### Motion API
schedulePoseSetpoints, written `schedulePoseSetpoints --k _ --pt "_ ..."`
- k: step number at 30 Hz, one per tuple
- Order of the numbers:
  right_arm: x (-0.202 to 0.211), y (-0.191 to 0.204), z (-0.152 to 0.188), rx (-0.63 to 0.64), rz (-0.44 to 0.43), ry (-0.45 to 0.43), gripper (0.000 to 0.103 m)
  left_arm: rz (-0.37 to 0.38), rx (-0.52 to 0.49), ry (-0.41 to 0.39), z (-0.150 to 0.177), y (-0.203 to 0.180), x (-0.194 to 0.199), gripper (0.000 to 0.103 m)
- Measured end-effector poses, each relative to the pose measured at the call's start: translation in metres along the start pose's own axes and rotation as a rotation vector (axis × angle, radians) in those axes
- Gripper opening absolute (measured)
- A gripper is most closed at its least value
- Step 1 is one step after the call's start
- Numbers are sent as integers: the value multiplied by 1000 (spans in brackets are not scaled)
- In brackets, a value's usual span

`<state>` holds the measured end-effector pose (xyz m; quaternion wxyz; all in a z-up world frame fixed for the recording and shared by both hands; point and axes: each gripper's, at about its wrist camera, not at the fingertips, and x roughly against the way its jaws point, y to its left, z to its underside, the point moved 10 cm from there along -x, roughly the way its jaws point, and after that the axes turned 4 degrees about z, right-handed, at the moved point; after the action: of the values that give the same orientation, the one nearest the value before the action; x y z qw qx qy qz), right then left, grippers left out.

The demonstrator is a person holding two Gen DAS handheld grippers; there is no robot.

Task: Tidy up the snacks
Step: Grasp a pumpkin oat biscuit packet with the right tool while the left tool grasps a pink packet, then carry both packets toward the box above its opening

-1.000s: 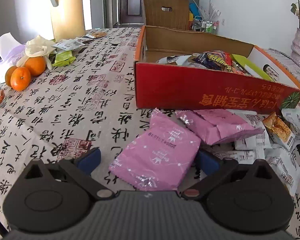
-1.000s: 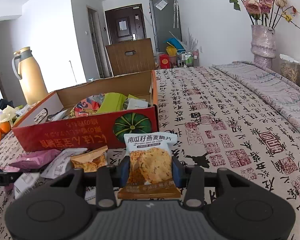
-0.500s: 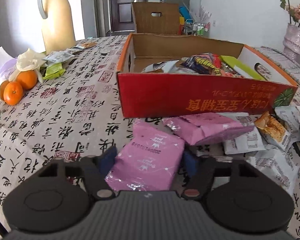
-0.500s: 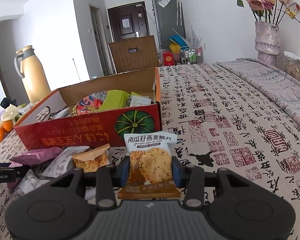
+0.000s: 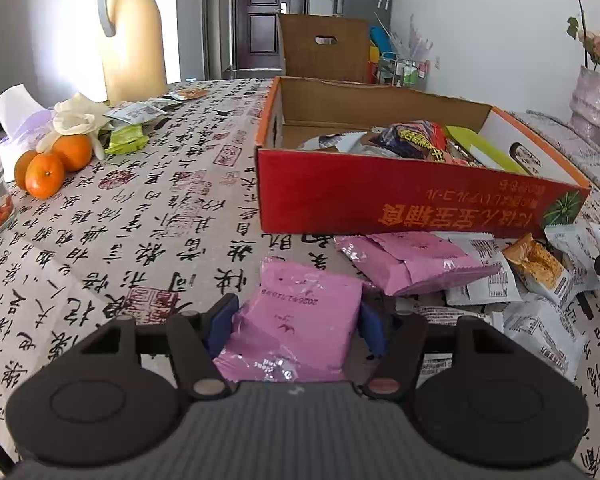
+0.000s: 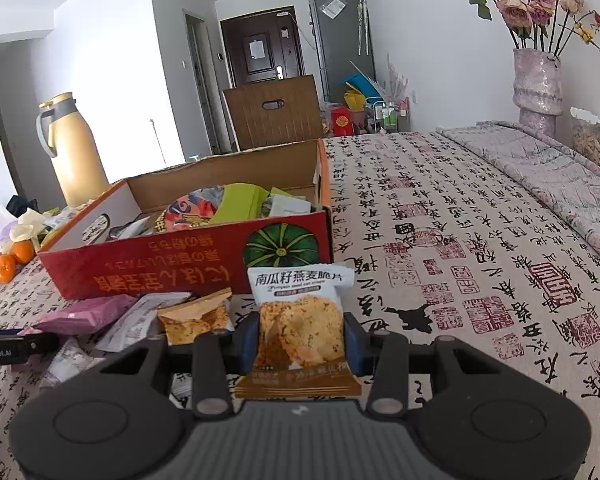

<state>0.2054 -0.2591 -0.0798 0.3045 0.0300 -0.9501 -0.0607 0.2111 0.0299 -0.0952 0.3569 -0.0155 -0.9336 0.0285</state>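
Since a sec ago the left claw (image 5: 294, 326) narrowed from wide open onto the flat pink foil snack packet (image 5: 300, 320) on the tabletop (image 5: 140, 216); jaws closing, blue pads touching both packet edges. Right claw (image 6: 300, 336) unchanged, clenched on a white-and-orange oat crisp packet (image 6: 300, 320), held upright. Behind: red cardboard box (image 5: 380, 196) w/ snacks; more packets beside it.

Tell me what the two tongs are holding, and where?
Right tongs squeeze a cracker packet by its side edges, near the bottom. Left tongs are closing on a pink packet's sides.
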Motion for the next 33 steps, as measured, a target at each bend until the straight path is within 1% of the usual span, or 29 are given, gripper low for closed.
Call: schedulePoseSetpoints --k 9,14,17,21,33 --pt "10 7 -3 8 -15 -19 41 7 12 -97 -19 1 32 63" --pt "16 15 -12 18 -35 -41 41 18 6 -147 -33 -4 46 63" --pt "18 23 -20 27 -52 -60 41 37 1 -166 -43 -8 51 63" --pt "19 35 -35 45 -76 -90 41 55 -5 -205 -61 -13 56 63" --pt "3 69 -100 85 -131 -208 41 111 -17 -315 -127 -37 54 63"
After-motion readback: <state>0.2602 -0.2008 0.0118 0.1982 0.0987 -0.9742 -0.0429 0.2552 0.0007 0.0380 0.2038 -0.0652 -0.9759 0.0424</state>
